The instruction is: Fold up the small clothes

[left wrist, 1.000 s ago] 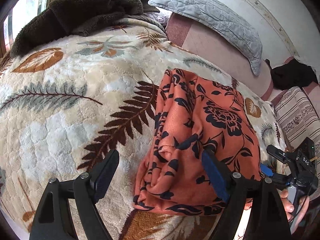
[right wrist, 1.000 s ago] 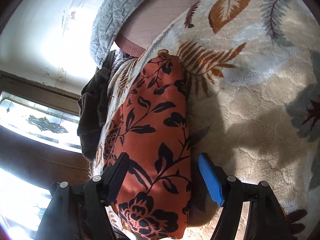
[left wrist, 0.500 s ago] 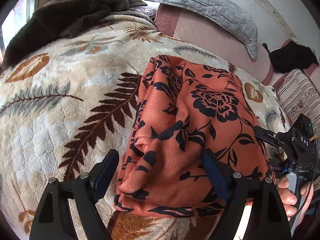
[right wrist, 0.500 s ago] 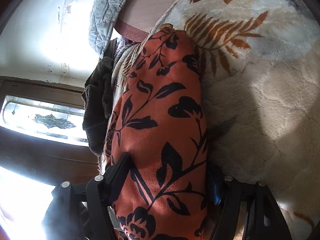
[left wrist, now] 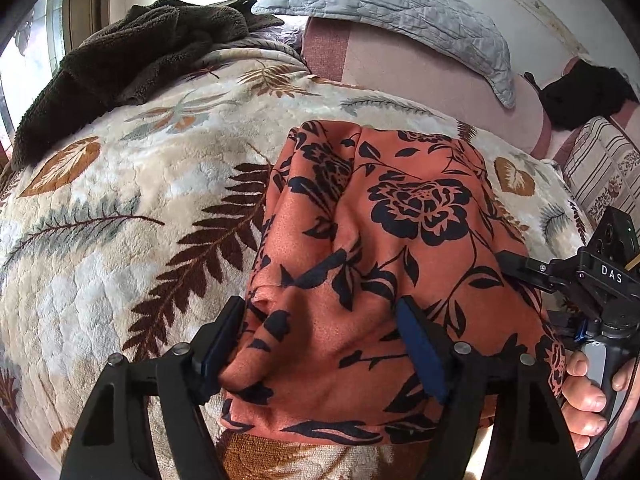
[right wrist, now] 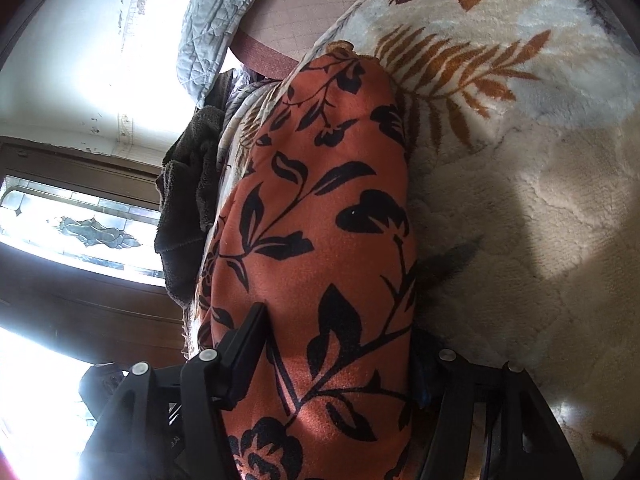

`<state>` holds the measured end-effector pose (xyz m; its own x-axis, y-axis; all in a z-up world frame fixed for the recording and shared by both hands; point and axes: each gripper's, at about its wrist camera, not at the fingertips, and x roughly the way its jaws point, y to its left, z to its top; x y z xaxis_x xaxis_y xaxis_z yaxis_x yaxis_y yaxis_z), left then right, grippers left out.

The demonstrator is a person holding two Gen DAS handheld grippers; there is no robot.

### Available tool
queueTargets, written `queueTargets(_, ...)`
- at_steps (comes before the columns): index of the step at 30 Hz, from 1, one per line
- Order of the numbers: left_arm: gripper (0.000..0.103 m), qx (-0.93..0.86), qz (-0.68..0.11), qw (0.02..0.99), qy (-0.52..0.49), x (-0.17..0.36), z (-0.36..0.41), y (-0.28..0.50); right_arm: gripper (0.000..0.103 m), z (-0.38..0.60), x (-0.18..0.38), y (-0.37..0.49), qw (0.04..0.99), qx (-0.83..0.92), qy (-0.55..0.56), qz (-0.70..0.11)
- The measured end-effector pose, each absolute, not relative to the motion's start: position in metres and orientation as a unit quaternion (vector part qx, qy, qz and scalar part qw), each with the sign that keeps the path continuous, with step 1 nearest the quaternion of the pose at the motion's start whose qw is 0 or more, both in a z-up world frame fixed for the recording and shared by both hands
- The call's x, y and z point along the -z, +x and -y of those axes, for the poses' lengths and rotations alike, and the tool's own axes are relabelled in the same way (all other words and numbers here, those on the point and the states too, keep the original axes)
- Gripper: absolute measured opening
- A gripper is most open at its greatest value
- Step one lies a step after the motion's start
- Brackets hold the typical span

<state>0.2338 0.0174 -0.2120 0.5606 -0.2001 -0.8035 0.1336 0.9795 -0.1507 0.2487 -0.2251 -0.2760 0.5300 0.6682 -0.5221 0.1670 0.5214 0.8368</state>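
Note:
An orange cloth with a black flower print (left wrist: 384,248) lies folded on the leaf-patterned blanket (left wrist: 120,240). My left gripper (left wrist: 320,348) has its jaws wide apart, one on each side of the cloth's near left part, with fabric bulging between them. My right gripper (right wrist: 340,356) also straddles the cloth (right wrist: 320,220) at its right end, jaws apart and pressed against the fabric. The right gripper and the hand holding it show at the right edge of the left wrist view (left wrist: 580,288).
A dark brown fleece (left wrist: 132,52) lies heaped at the back left of the bed. A grey quilted pillow (left wrist: 400,8) rests on the pink headboard. A black garment (left wrist: 584,96) and a striped cushion (left wrist: 600,168) sit at the right.
Both grippers have moved forward onto the cloth, so it now fills the gap between each pair of jaws. The left jaws have narrowed somewhat.

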Motion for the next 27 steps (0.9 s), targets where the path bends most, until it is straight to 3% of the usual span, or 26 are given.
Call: queueTargets(27, 0.077, 0.095, -0.462, 0.88, -0.055, 0.214, -0.019, 0.237, 0.063, 0.2248, 0.2672, 0.2492, 0.757, -0.164, 0.449, -0.445)
